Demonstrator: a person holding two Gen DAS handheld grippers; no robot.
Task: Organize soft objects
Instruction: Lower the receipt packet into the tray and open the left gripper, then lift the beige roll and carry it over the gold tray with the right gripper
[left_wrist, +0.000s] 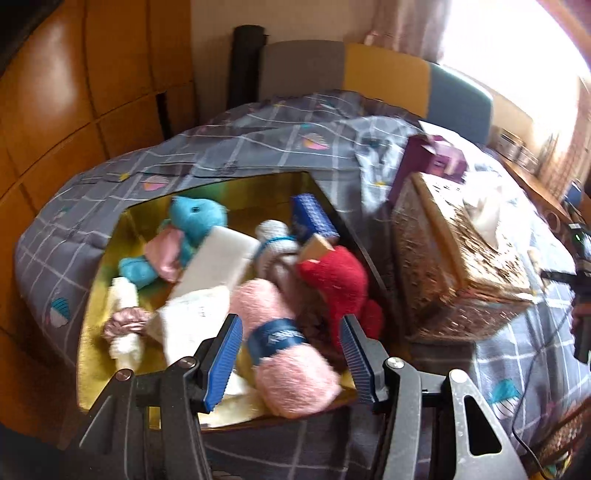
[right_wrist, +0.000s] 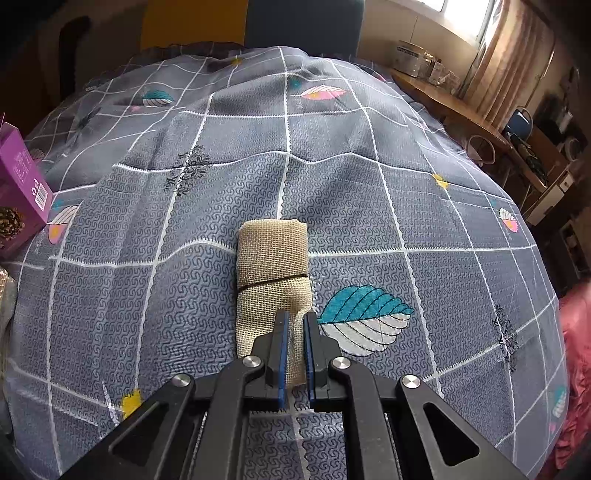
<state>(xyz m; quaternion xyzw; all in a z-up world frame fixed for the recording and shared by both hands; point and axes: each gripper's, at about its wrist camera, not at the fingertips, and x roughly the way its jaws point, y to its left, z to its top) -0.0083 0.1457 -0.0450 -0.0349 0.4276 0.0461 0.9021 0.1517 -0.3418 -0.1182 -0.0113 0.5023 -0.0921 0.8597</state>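
In the left wrist view a gold-lined box (left_wrist: 236, 188) on the bed holds soft things: a blue plush toy (left_wrist: 192, 218), a red plush (left_wrist: 336, 280), a white sponge block (left_wrist: 218, 258) and a pink yarn skein with a blue band (left_wrist: 284, 339). My left gripper (left_wrist: 291, 343) is open above the box, its fingers on either side of the pink skein without touching it. In the right wrist view my right gripper (right_wrist: 295, 325) is shut on the near end of a rolled beige mesh cloth (right_wrist: 271, 258) tied with a dark band, lying on the grey bedspread (right_wrist: 424, 221).
A wicker basket (left_wrist: 454, 258) stands right of the box, with a purple carton (left_wrist: 432, 155) behind it. The purple carton (right_wrist: 22, 177) and a pine cone (right_wrist: 9, 221) show at the left edge of the right wrist view. A wooden shelf (right_wrist: 454, 107) runs along the far right.
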